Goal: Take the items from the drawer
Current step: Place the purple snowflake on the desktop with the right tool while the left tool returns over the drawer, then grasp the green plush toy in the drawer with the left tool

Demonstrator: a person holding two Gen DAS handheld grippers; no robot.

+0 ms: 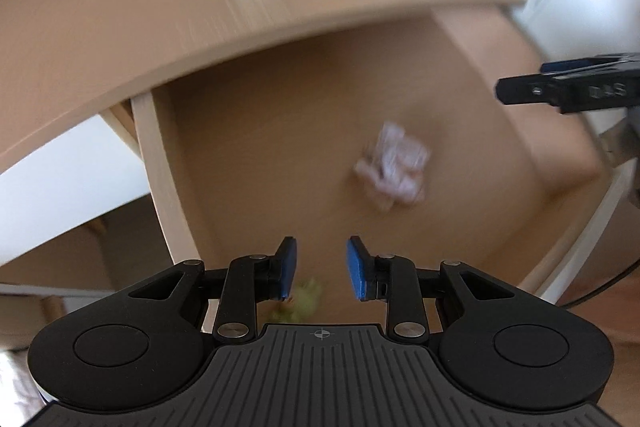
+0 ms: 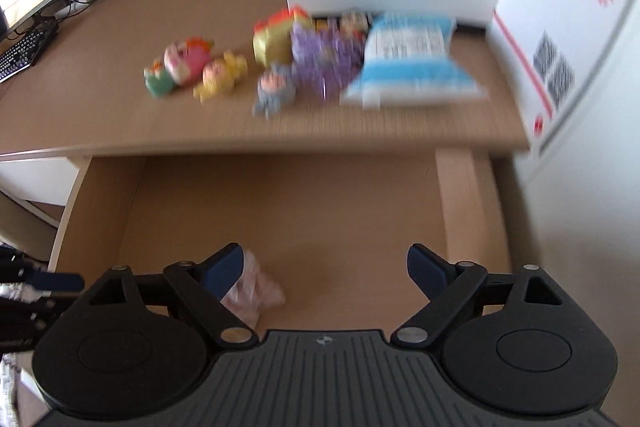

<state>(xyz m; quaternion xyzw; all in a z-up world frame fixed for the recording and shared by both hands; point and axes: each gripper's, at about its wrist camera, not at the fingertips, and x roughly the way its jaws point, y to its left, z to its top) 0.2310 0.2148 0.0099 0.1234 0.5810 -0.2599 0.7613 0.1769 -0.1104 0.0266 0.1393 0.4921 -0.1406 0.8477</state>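
Left tongs point(image 1: 321, 267) over the open drawer point(image 1: 280, 155), narrowly parted, empty, pointing toward a pale wrapped item point(image 1: 394, 167) on the drawer floor. Right tongs point(image 2: 322, 273) spread wide, empty, above the drawer's near part, same item just beside the left finger. Bare drawer floor all around. Toys point(image 2: 188, 67) and a blue-white packet point(image 2: 412, 63) on the worktop point(image 2: 100, 99) beyond the edge.

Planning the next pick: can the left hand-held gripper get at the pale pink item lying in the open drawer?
Probably yes. The left hand-held gripper is open, and the pale pink item lies ahead on the bare drawer floor with nothing between them.
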